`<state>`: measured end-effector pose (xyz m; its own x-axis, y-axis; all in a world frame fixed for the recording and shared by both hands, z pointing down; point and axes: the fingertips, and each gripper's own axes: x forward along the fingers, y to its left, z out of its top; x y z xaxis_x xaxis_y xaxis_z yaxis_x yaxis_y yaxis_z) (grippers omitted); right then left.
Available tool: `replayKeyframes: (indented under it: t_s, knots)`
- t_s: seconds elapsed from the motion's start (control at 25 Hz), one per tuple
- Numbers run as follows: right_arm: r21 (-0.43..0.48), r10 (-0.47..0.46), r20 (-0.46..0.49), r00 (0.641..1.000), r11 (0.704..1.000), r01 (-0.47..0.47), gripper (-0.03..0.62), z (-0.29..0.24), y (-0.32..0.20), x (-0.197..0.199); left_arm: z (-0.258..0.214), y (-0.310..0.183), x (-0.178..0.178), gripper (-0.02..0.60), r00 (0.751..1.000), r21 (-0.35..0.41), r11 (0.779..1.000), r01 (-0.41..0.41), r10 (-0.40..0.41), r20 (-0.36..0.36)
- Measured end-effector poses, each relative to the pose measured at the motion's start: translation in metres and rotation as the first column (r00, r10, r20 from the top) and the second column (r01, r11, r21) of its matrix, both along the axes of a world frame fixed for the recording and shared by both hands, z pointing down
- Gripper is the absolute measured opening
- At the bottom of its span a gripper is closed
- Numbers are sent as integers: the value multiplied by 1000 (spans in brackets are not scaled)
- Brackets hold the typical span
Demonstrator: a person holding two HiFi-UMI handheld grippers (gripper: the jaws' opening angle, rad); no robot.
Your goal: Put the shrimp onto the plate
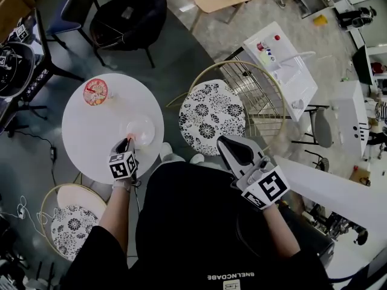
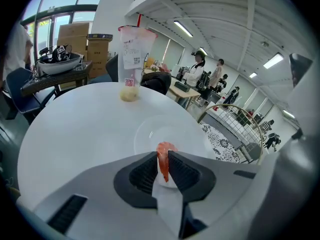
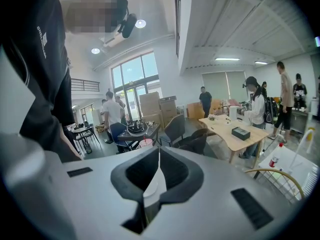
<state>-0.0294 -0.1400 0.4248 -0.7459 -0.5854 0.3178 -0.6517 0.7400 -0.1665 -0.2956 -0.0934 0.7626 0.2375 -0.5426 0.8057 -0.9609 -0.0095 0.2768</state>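
White table (image 1: 91,132) bears a clear plate (image 1: 147,123); left claw (image 1: 128,141) pinches shrimp (image 2: 164,148), right claw (image 3: 158,158) closed.

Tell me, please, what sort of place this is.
Likely an open-plan office or lab workspace: people standing by a wooden desk, stacked cardboard boxes, and ceiling strip lights.

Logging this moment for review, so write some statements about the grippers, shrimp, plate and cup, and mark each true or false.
1. The left gripper is shut on the shrimp. True.
2. The shrimp lies flat on the plate. False: it is clamped between the left gripper's jaws at the plate's near edge.
3. The right gripper grips the cup. False: its jaws are together on nothing, held away from the table.
4. The cup stands upright on the table, apart from the plate. True.
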Motion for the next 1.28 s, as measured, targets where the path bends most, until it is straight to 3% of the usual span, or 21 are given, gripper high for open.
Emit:
replayKeyframes:
  t_s: [0.4,0.76,1.28]
  knots:
    - [-9,25,-9,1000,1000,-25,18,0,1,4,6,-2,0,64,999,-29,1000,-8,9,31]
    - [6,31,2,1000,1000,-31,18,-3,2,3,7,-3,6,71,995,-32,997,-66,68,67]
    - [13,20,21,1000,1000,-20,18,-6,7,3,-14,-4,5,103,996,0,998,-55,55,72]
